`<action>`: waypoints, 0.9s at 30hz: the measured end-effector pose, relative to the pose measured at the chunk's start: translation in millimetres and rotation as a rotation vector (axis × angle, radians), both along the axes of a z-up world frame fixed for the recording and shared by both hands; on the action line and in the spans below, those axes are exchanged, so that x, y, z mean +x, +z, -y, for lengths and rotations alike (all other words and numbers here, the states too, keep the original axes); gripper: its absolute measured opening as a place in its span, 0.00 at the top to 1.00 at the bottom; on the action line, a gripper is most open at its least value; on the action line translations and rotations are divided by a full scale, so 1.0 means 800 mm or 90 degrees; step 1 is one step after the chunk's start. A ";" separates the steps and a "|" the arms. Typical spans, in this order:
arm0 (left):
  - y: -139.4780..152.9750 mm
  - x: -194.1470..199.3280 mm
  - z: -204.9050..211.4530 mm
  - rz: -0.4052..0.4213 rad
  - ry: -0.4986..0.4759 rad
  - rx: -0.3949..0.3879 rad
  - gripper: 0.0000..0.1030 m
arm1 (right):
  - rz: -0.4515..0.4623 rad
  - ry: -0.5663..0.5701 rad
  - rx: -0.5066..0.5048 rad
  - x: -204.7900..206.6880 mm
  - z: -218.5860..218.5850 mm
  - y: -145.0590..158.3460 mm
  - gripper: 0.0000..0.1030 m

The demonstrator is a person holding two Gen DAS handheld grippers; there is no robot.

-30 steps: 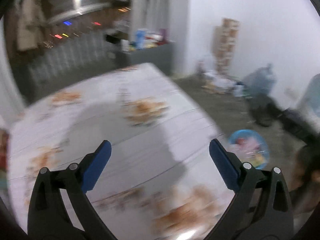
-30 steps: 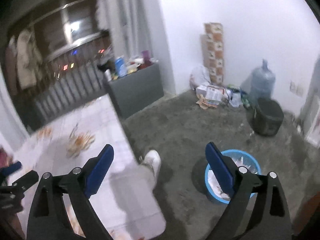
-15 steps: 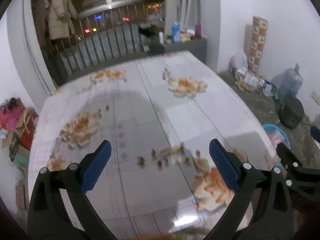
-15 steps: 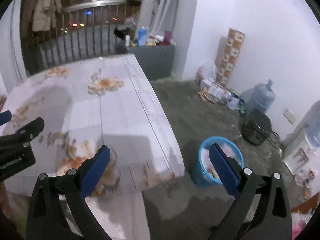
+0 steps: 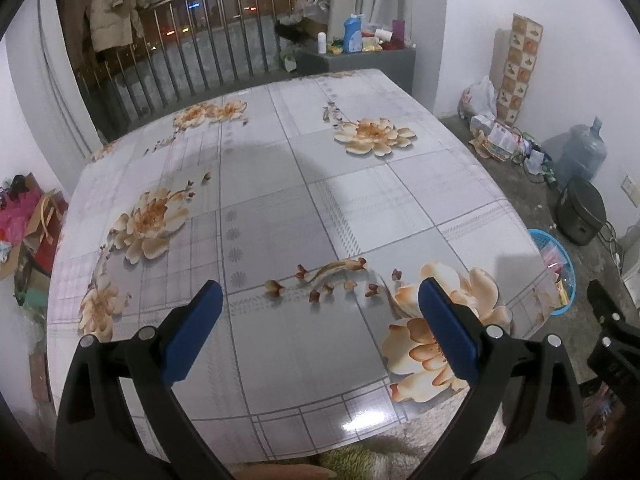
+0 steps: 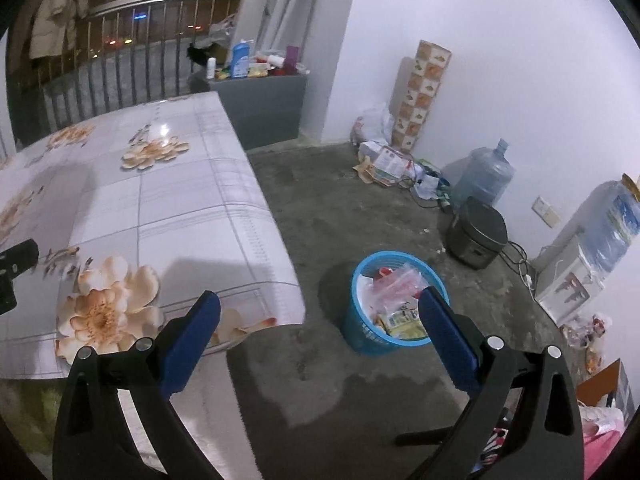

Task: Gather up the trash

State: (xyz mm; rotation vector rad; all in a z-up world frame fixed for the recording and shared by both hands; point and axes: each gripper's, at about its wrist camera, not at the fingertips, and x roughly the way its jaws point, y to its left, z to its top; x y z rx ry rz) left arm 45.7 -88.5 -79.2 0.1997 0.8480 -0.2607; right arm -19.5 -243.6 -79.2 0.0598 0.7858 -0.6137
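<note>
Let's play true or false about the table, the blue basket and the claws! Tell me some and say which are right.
1. The blue basket stands on the floor beside the table. True.
2. The basket is empty. False: it holds wrappers and plastic bags.
3. The left claw is squeezing a wrapper. False: it is open, with nothing between its fingers.
4. The right claw is open too. True.
5. The tablecloth has flowers printed on it. True.
6. The big water bottle stands on the table. False: it stands on the floor by the wall.
</note>
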 end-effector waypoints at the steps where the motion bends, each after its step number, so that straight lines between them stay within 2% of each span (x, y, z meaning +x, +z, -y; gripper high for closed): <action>1: -0.001 0.000 0.001 -0.002 -0.002 0.000 0.09 | 0.000 -0.001 0.000 0.000 0.000 0.000 0.06; 27: 0.002 0.002 0.005 -0.002 -0.005 -0.003 0.09 | -0.014 -0.003 0.032 0.003 -0.017 -0.009 0.06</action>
